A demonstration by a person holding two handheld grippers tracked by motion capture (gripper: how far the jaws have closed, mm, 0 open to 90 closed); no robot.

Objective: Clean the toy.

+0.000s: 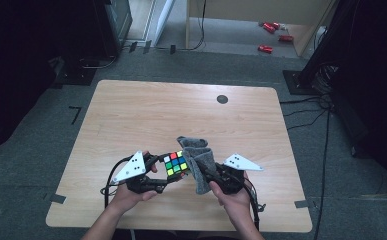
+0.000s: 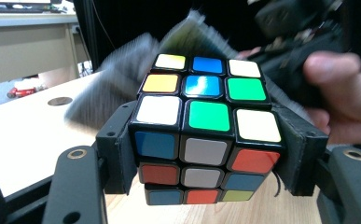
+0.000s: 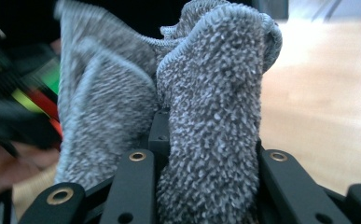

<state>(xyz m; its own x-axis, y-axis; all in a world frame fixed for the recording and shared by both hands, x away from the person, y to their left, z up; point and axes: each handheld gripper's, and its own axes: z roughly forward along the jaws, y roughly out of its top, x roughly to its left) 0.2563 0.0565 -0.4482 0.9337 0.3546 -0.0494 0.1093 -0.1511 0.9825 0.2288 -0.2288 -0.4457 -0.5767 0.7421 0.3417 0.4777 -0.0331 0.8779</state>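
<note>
A Rubik's cube (image 2: 205,133) is clamped between the left gripper (image 2: 206,154) fingers above the worktop (image 1: 131,115); at its 3 o'clock, a grey cloth (image 3: 206,116) is clamped by the right gripper (image 3: 206,154).

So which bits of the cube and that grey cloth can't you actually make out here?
- Cube, left gripper view: its side faces are covered by the fingers; its far side faces away.
- Cube in the right gripper view: a motion-blurred smear, partly behind the grey cloth.
- Whether cloth touches cube: unclear; the cloth is blurred in the left gripper view.
- Red items on the floor, high view: too small to identify.
</note>
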